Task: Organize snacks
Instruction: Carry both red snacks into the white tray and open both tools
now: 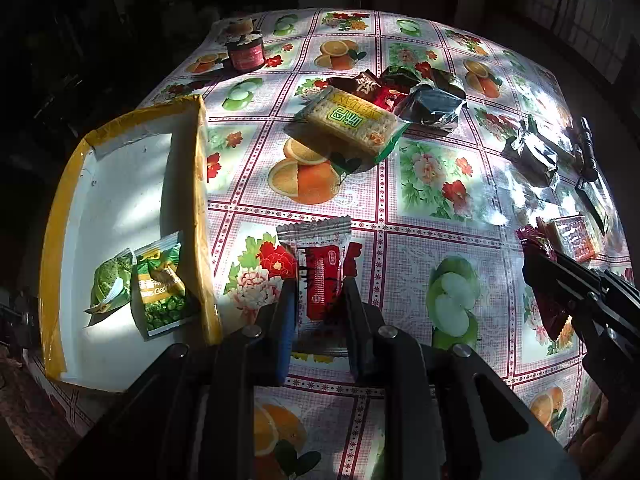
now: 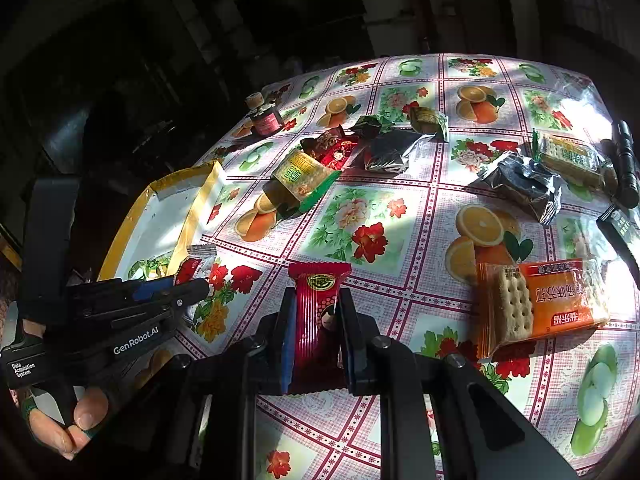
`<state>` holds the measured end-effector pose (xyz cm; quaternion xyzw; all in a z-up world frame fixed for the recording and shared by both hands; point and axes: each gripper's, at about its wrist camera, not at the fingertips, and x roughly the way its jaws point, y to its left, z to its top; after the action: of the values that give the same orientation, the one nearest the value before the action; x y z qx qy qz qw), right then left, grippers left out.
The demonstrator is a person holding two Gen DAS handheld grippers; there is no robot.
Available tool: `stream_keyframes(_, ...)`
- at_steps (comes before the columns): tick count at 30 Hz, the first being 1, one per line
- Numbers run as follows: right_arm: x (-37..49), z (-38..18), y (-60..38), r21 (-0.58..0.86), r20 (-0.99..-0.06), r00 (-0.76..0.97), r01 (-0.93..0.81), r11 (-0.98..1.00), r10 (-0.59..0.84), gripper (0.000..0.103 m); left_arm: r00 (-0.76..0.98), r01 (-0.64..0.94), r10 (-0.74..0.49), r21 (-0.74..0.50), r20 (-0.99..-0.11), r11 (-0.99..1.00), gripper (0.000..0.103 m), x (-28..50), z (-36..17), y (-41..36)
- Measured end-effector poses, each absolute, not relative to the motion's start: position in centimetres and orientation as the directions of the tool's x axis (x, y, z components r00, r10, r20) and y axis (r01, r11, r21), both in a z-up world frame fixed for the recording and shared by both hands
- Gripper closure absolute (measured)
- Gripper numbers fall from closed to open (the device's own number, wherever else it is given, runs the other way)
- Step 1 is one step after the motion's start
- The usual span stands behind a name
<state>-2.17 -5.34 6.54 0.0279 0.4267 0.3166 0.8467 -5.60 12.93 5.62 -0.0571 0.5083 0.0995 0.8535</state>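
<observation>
My left gripper (image 1: 318,292) is shut on a red and silver snack packet (image 1: 320,276), held just right of the yellow-rimmed white box (image 1: 116,184). Two green pea packets (image 1: 160,288) lie inside that box. My right gripper (image 2: 316,308) is shut on a dark red snack packet (image 2: 318,320) above the flowered tablecloth (image 2: 400,240). In the right wrist view the left gripper (image 2: 196,286) shows at the left with its packet (image 2: 192,266), beside the box (image 2: 160,216). A yellow cracker pack (image 1: 352,124) lies mid-table.
Dark foil and red packets (image 1: 420,100) are piled at the back. A red-labelled jar (image 1: 245,50) stands far left. An orange cracker pack (image 2: 552,300), a silver-black pack (image 2: 520,188), a green biscuit pack (image 2: 568,156) and a black flashlight (image 2: 626,160) lie to the right. A hand (image 2: 72,420) grips the left tool.
</observation>
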Motion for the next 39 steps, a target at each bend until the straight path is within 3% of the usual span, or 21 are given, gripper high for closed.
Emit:
stream_keyframes(20, -2.9, 7.6, 1.1, 0.324, -0.694, 0.353, -0.626, 0.71, 0.628, 0.085, 0.483, -0.292, 0.09, -0.063, -0.871, 0.954, 0.079, -7.8, 7.0, 18.0)
stream_keyframes(30, -2.2, 7.3, 10.1, 0.392, -0.666, 0.211, -0.717, 0.577, 0.716, 0.085, 0.482, -0.41, 0.135, -0.087, -0.866, 0.908, 0.079, -9.4, 7.6, 25.1)
stream_keyframes(39, -0.2, 4.7, 18.1, 0.398, -0.696, 0.14, -0.741, 0.541, 0.704, 0.085, 0.46, -0.507, 0.166, -0.104, -0.872, 0.856, 0.079, -8.9, 7.0, 31.3)
